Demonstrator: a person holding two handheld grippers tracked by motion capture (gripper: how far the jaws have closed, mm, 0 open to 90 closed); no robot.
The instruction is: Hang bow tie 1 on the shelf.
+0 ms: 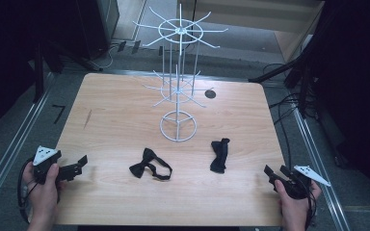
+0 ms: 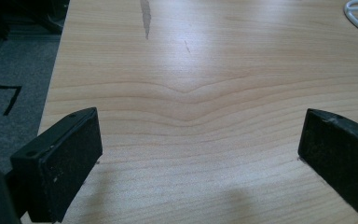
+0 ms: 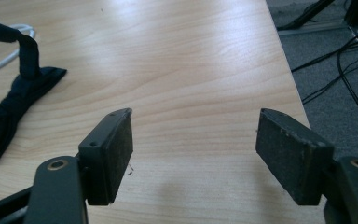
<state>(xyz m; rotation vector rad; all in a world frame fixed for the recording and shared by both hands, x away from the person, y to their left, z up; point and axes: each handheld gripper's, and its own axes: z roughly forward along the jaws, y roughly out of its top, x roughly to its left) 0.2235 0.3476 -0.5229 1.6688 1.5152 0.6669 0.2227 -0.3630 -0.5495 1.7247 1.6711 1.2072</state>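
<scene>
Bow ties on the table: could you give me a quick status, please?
Left gripper and right gripper open, empty. Two bow ties flat on table, untouched. White wire rack behind them.

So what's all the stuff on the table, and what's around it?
bow ties: two, black, one near the middle front of the table, one to its right
wire rack: one, white, standing at the middle back
table: one, light wood
hole: one, dark, round, in the tabletop right of the rack
cables: several, black, on the floor at the right
hands: two, at the front corners
left tongs: black, open, empty
right tongs: black, open, empty
</scene>
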